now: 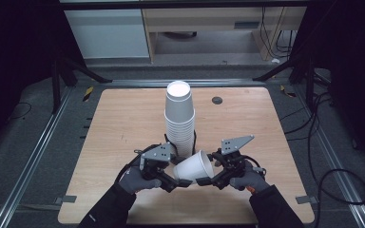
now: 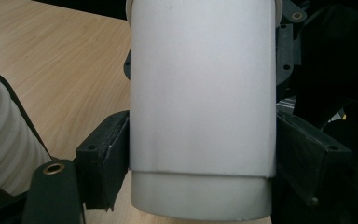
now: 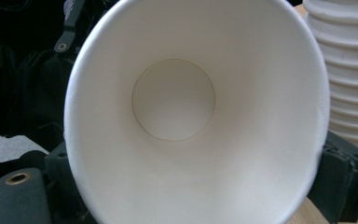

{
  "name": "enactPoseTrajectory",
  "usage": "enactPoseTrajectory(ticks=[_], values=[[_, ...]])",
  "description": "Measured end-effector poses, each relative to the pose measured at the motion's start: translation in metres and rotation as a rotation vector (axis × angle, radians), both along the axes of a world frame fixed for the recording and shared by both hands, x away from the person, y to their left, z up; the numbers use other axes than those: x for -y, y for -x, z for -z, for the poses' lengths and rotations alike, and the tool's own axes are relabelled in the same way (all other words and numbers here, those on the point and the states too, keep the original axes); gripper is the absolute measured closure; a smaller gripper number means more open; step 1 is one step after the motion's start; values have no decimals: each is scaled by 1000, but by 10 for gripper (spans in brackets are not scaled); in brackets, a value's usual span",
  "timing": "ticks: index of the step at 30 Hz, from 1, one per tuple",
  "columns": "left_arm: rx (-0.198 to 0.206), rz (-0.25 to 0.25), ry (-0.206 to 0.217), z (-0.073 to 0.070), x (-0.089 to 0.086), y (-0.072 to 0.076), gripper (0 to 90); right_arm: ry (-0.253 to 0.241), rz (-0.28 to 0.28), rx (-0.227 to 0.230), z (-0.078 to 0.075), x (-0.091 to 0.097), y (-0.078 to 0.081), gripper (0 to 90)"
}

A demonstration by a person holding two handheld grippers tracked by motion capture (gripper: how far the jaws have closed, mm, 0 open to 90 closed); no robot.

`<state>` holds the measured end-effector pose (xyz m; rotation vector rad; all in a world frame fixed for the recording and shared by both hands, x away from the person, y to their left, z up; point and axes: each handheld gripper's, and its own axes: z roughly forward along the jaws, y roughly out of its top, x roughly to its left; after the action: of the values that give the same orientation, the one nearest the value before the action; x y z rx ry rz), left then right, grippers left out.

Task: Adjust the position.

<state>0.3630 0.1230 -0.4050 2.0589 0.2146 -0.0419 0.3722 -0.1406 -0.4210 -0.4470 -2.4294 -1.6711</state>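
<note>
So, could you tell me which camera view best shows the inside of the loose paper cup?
The right gripper view: it looks straight into the loose cup, down to its round base. The left gripper view shows its outer wall between the jaws. The high view shows it small, tilted beside the cup stack.

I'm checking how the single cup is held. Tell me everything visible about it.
The loose white cup looks like plain paper, empty, lying on its side just above the table before the cup stack. The left gripper clamps its narrow base end; the right gripper meets its open rim.
</note>
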Motion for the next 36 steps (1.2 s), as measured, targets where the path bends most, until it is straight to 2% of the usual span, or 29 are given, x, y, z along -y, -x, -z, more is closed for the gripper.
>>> enactPoseTrajectory(ticks=[9,13,19,23,26,31,36], values=[[-5,-20,5,-2,-2,0,212,-1,7,14,-4,3,0,124],[-3,-48,-11,-3,-6,0,200,-8,26,22,-8,9,-1,122],[17,-105,-60,-3,-17,1,194,-14,60,43,-16,20,-1,121],[10,-163,-67,0,-31,3,194,-10,89,59,-23,26,0,119],[-3,-227,-81,5,-49,6,197,-13,116,68,-28,31,1,119],[-14,-348,-91,13,-75,8,200,29,177,82,-35,36,0,117],[-18,-431,-87,17,-87,4,203,73,239,98,-43,42,-1,117]])
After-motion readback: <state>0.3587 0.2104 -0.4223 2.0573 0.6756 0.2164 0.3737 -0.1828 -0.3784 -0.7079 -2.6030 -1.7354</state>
